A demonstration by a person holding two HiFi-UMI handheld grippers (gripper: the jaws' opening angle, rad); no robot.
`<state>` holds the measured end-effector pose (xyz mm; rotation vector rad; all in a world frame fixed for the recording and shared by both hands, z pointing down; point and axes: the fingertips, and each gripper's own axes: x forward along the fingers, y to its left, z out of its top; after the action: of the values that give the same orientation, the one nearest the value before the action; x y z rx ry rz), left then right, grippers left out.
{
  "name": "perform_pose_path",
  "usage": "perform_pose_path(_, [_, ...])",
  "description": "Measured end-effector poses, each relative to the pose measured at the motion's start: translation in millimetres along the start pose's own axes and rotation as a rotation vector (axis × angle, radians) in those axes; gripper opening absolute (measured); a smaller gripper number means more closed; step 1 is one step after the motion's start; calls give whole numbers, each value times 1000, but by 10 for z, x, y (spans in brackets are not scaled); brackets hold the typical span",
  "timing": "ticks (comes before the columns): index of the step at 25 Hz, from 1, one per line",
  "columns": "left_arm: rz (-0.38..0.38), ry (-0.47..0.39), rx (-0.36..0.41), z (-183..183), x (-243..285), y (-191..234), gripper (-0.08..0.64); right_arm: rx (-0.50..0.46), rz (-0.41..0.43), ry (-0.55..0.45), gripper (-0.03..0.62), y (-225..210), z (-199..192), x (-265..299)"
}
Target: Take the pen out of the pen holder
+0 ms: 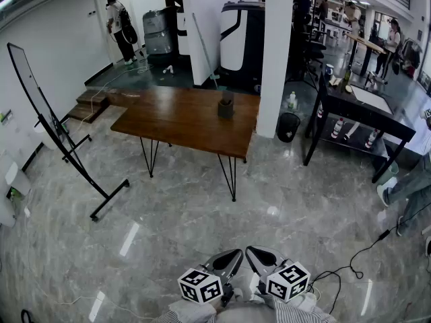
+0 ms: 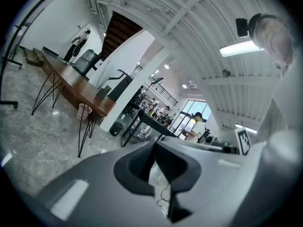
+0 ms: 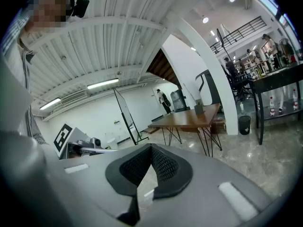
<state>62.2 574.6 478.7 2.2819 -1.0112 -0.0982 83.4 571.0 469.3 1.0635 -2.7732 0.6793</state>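
- Pen holder (image 1: 226, 107) stood on the wooden table (image 1: 182, 123), near its right end; the pen was too small to make out
- Likely light, stiff, slick: pinch its upper shaft
- Left gripper (image 1: 227, 264) and right gripper (image 1: 261, 260) were clenched empty, well short of the table
- Easel (image 1: 47, 123) left of the table, pillar (image 1: 276, 59) at its right; neither seemed in the way

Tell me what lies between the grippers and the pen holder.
In the head view, only bare floor and part of the table separate the left gripper and right gripper from the pen holder.
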Motion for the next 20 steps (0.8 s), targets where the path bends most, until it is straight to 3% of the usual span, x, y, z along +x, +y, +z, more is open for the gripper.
perform_pose_path(10, [12,-4,-44,83,343,240,8,20,-7,11,0,-373,74,180])
perform_pose_path(15, [14,-11,-82,322,604,558,8,28,-30,20,0,-695,239,462])
perform_pose_path(20, [9,-21,-65,731,858,881,8,24,-38,3,0,-932,553,859])
